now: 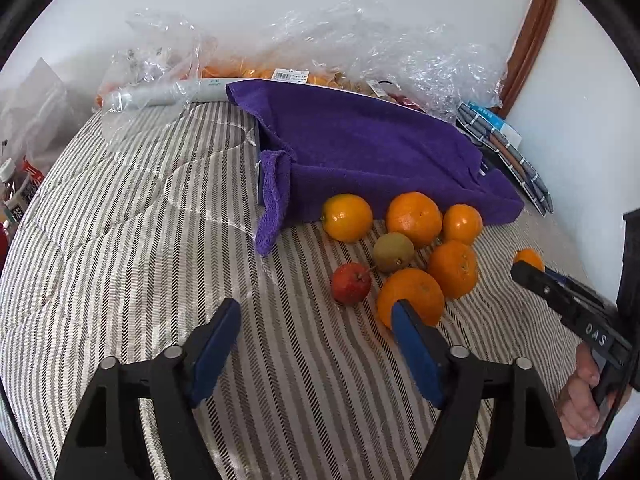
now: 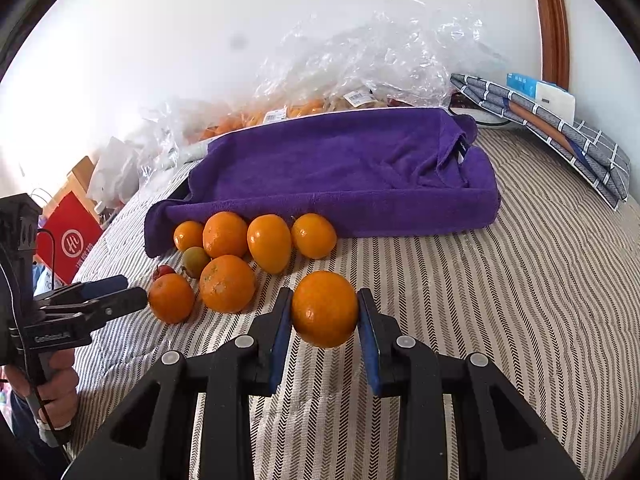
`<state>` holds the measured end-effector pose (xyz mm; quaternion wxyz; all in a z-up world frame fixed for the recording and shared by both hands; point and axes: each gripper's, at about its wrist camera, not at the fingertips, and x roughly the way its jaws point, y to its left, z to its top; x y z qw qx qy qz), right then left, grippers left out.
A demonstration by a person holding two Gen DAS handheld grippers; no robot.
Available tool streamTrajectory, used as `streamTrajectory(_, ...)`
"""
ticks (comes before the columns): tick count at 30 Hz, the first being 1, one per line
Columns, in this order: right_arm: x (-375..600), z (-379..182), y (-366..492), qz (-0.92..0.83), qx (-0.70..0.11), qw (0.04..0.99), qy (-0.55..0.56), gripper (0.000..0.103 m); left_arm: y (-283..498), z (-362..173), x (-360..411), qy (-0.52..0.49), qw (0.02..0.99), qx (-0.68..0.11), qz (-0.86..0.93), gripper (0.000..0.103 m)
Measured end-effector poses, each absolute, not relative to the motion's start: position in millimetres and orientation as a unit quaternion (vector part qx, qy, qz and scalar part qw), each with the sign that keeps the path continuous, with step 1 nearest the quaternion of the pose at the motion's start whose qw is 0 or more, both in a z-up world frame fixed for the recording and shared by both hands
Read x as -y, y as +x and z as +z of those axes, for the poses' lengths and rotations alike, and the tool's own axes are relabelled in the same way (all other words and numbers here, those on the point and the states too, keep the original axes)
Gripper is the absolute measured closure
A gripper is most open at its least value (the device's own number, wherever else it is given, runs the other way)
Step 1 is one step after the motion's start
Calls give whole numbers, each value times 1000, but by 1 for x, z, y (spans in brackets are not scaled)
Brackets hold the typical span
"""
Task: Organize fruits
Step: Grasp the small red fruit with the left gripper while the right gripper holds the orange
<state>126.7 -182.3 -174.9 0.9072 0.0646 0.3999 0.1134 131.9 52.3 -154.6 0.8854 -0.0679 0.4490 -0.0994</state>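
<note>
A cluster of oranges (image 1: 414, 218), a kiwi (image 1: 393, 251) and a small red fruit (image 1: 351, 283) lies on the striped bedcover in front of a purple towel (image 1: 360, 148) draped over a box. My left gripper (image 1: 316, 324) is open and empty, its right finger just in front of the nearest orange (image 1: 416, 292). My right gripper (image 2: 324, 312) is shut on an orange (image 2: 324, 308), held just above the cover right of the cluster (image 2: 226, 284). The right gripper also shows in the left wrist view (image 1: 532, 268) with its orange (image 1: 529, 258).
Crumpled clear plastic bags (image 1: 360, 40) with packed fruit lie behind the towel against the white wall. Folded grey checked cloth (image 2: 560, 128) sits at the back right. A red bag (image 2: 68, 240) and bottles (image 1: 16, 192) stand off the left edge.
</note>
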Motion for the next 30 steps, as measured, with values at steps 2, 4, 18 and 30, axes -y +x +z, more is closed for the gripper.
streamTrajectory(2,183,-175,126,117,-399,907,68,71,136,-154,-51,-67,884,-452,-94,41)
streamTrajectory(4,183,-175,127,121,-399,906,71,71,140,-155,-48,-58,883,-456,-92,45)
streamTrajectory(18,183,-171,123,126,-392,909,67,71,147,-159,-19,-22,888,-447,-100,81)
streamTrajectory(30,196,-140,119,100,-370,923,39,71,141,-121,-25,-42,904,-415,-89,81)
